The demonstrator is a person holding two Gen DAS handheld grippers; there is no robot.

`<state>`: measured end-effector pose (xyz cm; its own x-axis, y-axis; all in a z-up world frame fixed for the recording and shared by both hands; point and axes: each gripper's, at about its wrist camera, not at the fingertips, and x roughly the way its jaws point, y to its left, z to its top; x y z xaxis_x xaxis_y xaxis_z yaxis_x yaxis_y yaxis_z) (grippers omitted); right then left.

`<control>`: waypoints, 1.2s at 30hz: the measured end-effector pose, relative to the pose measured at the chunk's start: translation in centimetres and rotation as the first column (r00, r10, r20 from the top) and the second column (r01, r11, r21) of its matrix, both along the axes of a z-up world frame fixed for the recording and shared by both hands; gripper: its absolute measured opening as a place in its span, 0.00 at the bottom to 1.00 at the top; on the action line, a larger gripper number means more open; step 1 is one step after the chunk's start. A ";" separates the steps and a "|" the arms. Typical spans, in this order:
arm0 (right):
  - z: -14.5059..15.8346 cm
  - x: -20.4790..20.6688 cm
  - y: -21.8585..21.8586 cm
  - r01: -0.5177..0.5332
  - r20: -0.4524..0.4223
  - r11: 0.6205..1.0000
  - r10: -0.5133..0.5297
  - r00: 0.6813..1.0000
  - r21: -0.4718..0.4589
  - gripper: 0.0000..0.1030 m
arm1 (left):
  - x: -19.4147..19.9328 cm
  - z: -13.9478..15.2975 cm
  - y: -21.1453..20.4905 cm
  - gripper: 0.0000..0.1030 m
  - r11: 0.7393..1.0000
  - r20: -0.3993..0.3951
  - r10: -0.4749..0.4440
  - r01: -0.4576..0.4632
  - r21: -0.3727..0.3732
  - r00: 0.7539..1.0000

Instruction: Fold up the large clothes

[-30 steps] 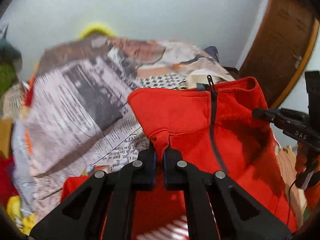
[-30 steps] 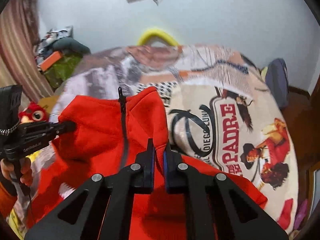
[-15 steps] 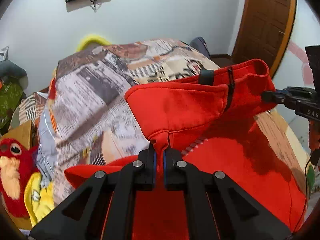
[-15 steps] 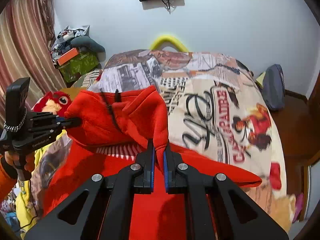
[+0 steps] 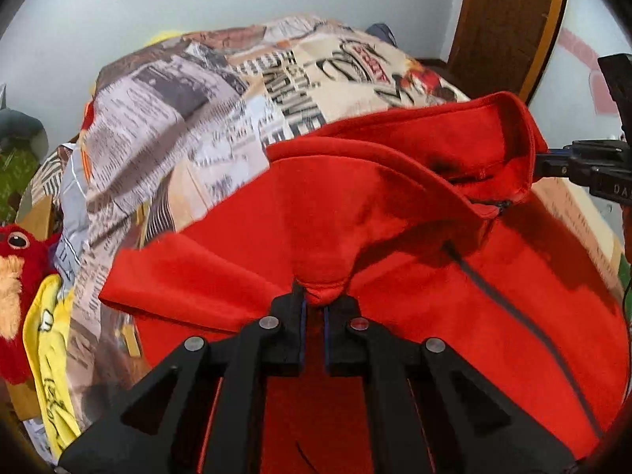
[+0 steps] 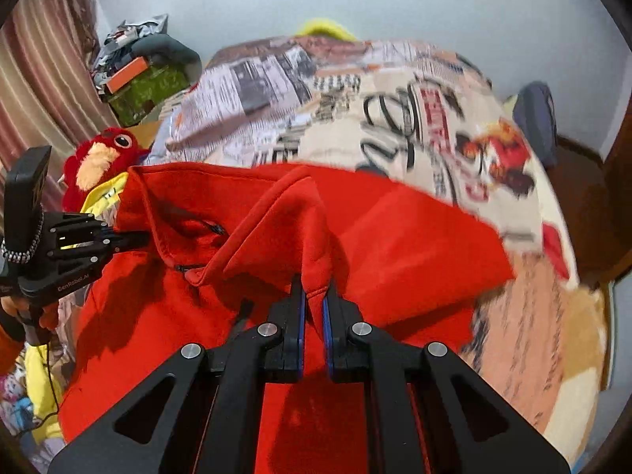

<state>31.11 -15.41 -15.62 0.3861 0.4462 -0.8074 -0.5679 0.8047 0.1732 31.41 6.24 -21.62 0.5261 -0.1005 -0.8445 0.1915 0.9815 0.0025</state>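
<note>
Left gripper: fingers pinching a tuck of the red fleece jacket at one shoulder.

Right gripper: fingers pinching the matching tuck at the other shoulder.

Jacket: slung between the two grips, collar ahead of the fingers, zipper running down the front; lower body sagging below the fingers onto the bed, its newsprint-pattern cover beyond.

Step, as we judge it: laying the garment flat. We should keep both pinches level and evenly apart, hold the shoulder line taut, and lower hem first so no crease forms.

Beside the left fingers: red plush bird.
</note>
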 end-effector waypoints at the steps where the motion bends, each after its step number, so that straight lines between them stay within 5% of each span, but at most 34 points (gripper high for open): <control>1: -0.4 -0.2 -0.1 0.001 -0.010 1.000 -0.001 1.000 0.000 0.07 | -0.3 -0.4 0.0 0.05 1.000 -0.008 -0.004 0.004 0.003 1.000; 7: -2.0 -2.2 -0.8 -0.007 -0.019 0.999 0.007 1.000 -0.045 0.11 | -2.3 -2.5 0.5 0.28 0.999 -0.065 0.003 0.000 0.042 0.998; 19: 1.8 -5.2 -3.2 -0.002 0.053 0.999 0.004 0.999 -0.049 0.12 | -6.2 1.6 4.0 0.40 0.995 0.008 0.086 -0.086 0.044 0.996; 26: 5.0 -3.3 -2.6 0.031 0.096 0.999 -0.032 0.995 0.014 0.15 | -3.0 5.7 5.6 0.41 0.988 0.077 0.154 -0.155 0.005 0.985; 29: 5.5 -2.2 -1.5 0.039 0.102 0.998 -0.043 0.994 0.038 0.30 | -0.9 6.5 4.6 0.42 0.990 0.091 0.139 -0.137 -0.025 0.986; 31: 5.3 -1.5 -0.8 0.038 0.102 0.998 -0.043 0.994 0.047 0.38 | 0.5 6.6 3.5 0.42 0.992 0.090 0.120 -0.116 -0.042 0.989; 36: 3.0 0.6 1.8 0.015 0.018 0.998 -0.016 1.000 0.060 0.38 | 3.3 4.9 0.3 0.45 0.996 0.062 0.061 -0.057 -0.061 0.996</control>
<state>31.71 -13.62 -12.64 0.4075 0.4871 -0.7725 -0.5590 0.8020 0.2108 34.70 6.53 -16.74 0.5854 -0.1168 -0.8023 0.1347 0.9898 -0.0458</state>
